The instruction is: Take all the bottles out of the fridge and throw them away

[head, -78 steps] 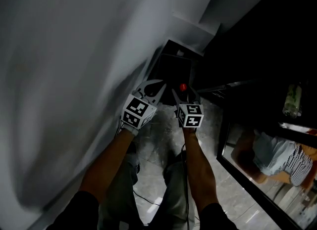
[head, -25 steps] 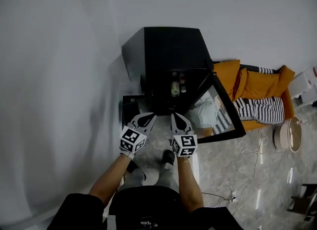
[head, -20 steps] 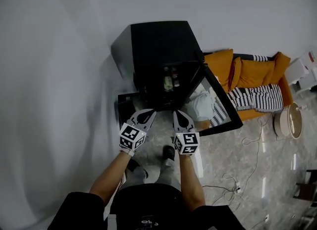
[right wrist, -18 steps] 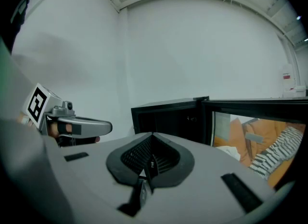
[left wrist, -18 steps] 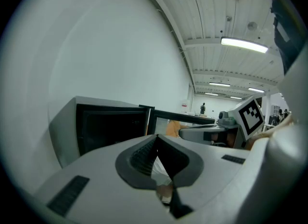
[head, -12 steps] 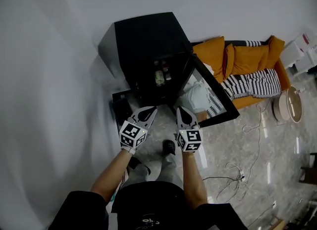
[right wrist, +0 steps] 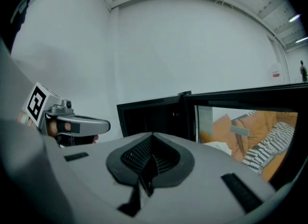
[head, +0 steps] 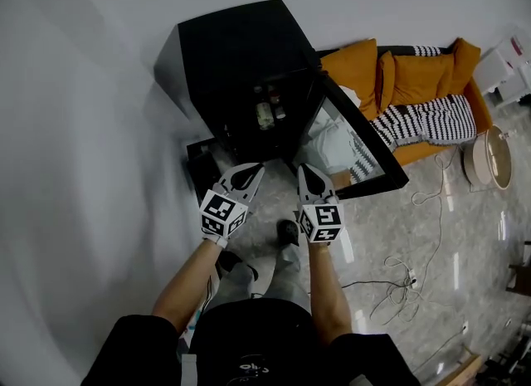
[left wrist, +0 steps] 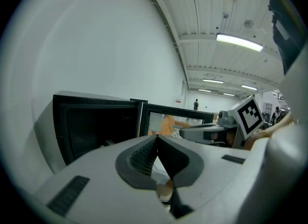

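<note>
Small upright bottles (head: 265,114), dark open fridge (head: 236,52)

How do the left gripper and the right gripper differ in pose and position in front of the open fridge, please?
The left gripper slants toward the right gripper, which points straighter at the fridge. The left gripper is nearer the white wall; the right gripper is nearer the open glass door. Both are shut, empty and short of the fridge.
</note>
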Demonstrator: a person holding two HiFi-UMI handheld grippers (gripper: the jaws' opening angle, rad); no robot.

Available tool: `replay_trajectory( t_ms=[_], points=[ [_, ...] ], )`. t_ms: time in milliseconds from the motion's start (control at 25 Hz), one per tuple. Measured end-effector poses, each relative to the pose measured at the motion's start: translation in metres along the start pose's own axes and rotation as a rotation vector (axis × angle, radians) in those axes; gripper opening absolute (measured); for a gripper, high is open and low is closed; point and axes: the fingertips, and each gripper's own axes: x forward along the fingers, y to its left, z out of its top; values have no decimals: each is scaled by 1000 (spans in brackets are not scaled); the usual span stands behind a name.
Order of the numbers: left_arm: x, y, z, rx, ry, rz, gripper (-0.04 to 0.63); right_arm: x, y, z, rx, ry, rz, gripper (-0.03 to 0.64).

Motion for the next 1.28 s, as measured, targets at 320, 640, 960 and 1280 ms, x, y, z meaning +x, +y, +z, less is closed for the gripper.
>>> replay_trajectory(
  t_ms=[320, 640, 960, 1280],
  points=[
    [24, 35, -30, -19, 10, 32, 6, 47, -10, -28, -8, 6, 32, 8],
    [57, 75, -84, -41, 24, 73, 6, 106, -26, -95, 0, 37, 63, 8],
    [79, 98, -145, -40, 30, 78, 6, 140, -35, -160, -4, 71, 84, 8],
    [75, 118, -190, -55, 21, 103, 6, 162, -33, -198, -28, 74, 86, 8]
  ],
)
